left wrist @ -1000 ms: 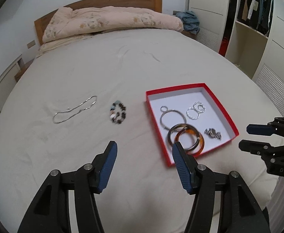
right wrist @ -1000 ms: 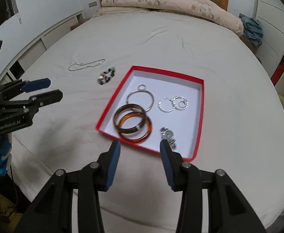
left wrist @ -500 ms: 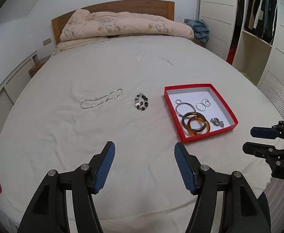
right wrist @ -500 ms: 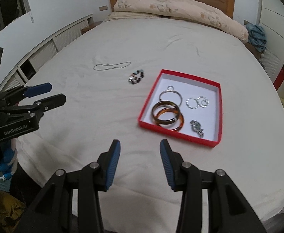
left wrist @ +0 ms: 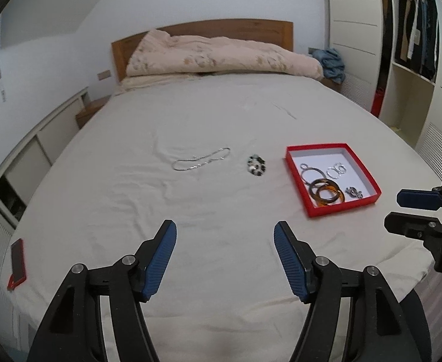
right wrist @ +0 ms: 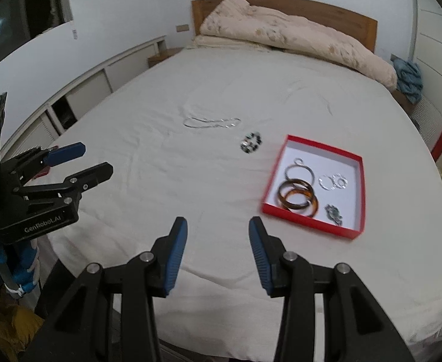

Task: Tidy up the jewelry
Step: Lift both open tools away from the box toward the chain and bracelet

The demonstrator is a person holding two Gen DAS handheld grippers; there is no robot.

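A red box (left wrist: 358,205) (right wrist: 306,224) lies on the bed and holds two amber bangles (left wrist: 326,194) (right wrist: 297,196), a silver hoop (right wrist: 299,170), silver rings (left wrist: 335,171) and a small watch-like piece (left wrist: 353,193). A dark beaded bracelet (left wrist: 256,165) (right wrist: 251,146) and a silver chain necklace (left wrist: 202,162) (right wrist: 211,122) lie on the sheet left of the box. My left gripper (left wrist: 225,235) is open and empty near the bed's front. My right gripper (right wrist: 217,232) is open and empty, also back from the box.
The bed sheet (left wrist: 221,120) is white with a rolled duvet (left wrist: 221,57) at the headboard. A red phone (left wrist: 17,264) lies at the bed's left edge. A wardrobe (left wrist: 414,45) stands right. Low cabinets (right wrist: 85,90) run along the left wall.
Both grippers have pulled back and up from the box and jewelry, which look smaller and farther now. Both stay open and empty.
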